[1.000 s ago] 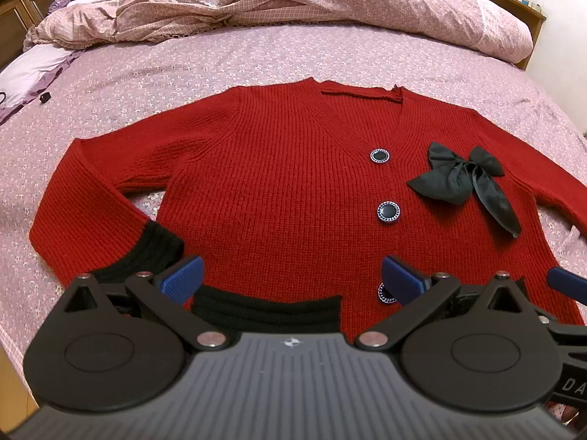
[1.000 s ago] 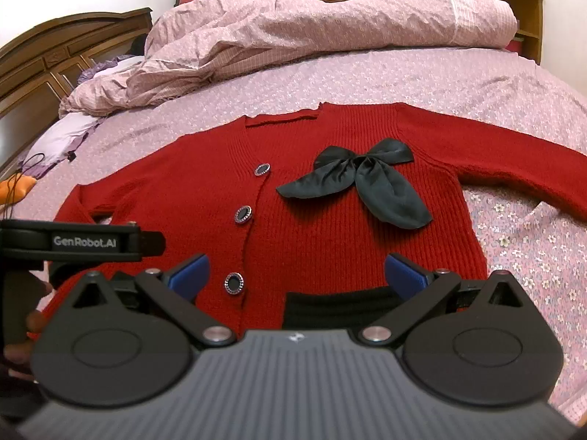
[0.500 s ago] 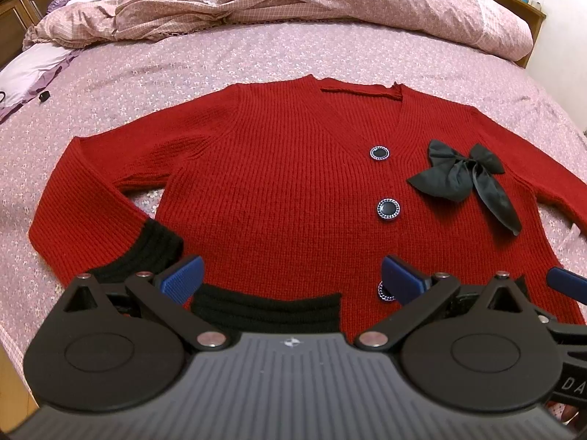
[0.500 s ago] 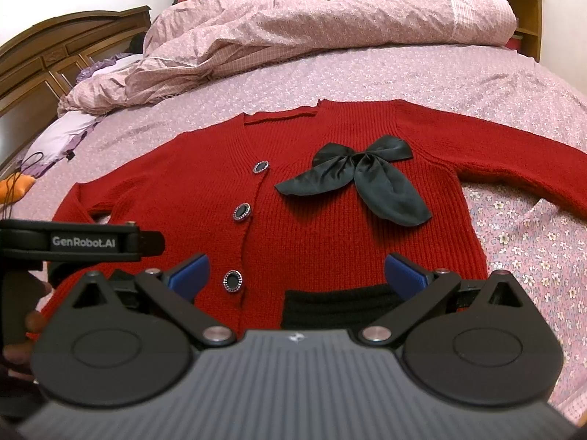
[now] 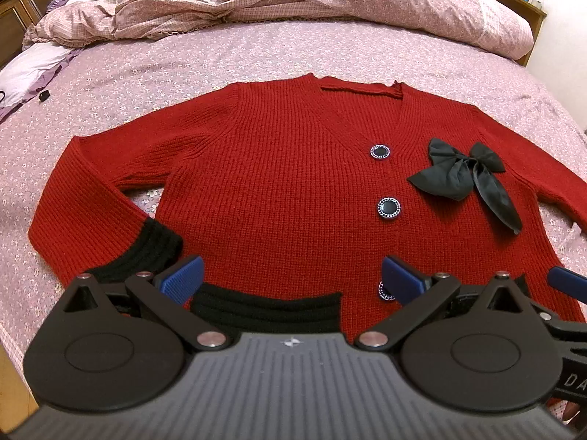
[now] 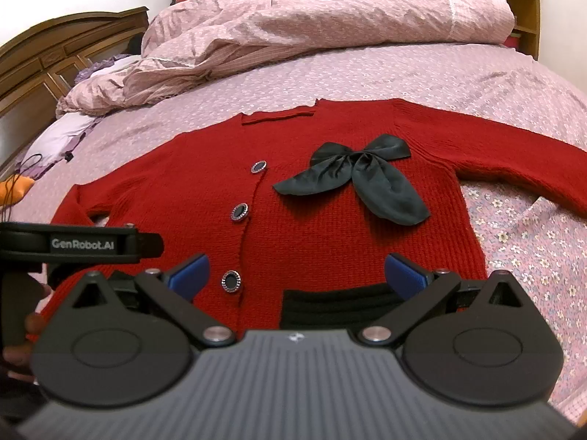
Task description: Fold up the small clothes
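A red knit cardigan [image 5: 279,183] lies flat and face up on the bed, with black hem and cuffs, dark round buttons and a black bow [image 5: 466,179] on its chest. It also shows in the right wrist view [image 6: 323,234]. My left gripper [image 5: 291,280] is open, its blue pads [image 5: 181,280] just above the black hem [image 5: 268,310] on the cardigan's left half. My right gripper [image 6: 299,275] is open over the hem [image 6: 337,304] of the right half. Neither holds anything.
The bed has a pink flowered sheet [image 5: 220,58]. A bunched quilt [image 6: 312,25] lies along the far side by the wooden headboard [image 6: 47,62]. A pillow [image 5: 33,66] sits far left. The bed's near edge [image 5: 7,344] is at lower left.
Both views have crept slightly forward and down over the cardigan. The cardigan has not moved and both grippers stay open.
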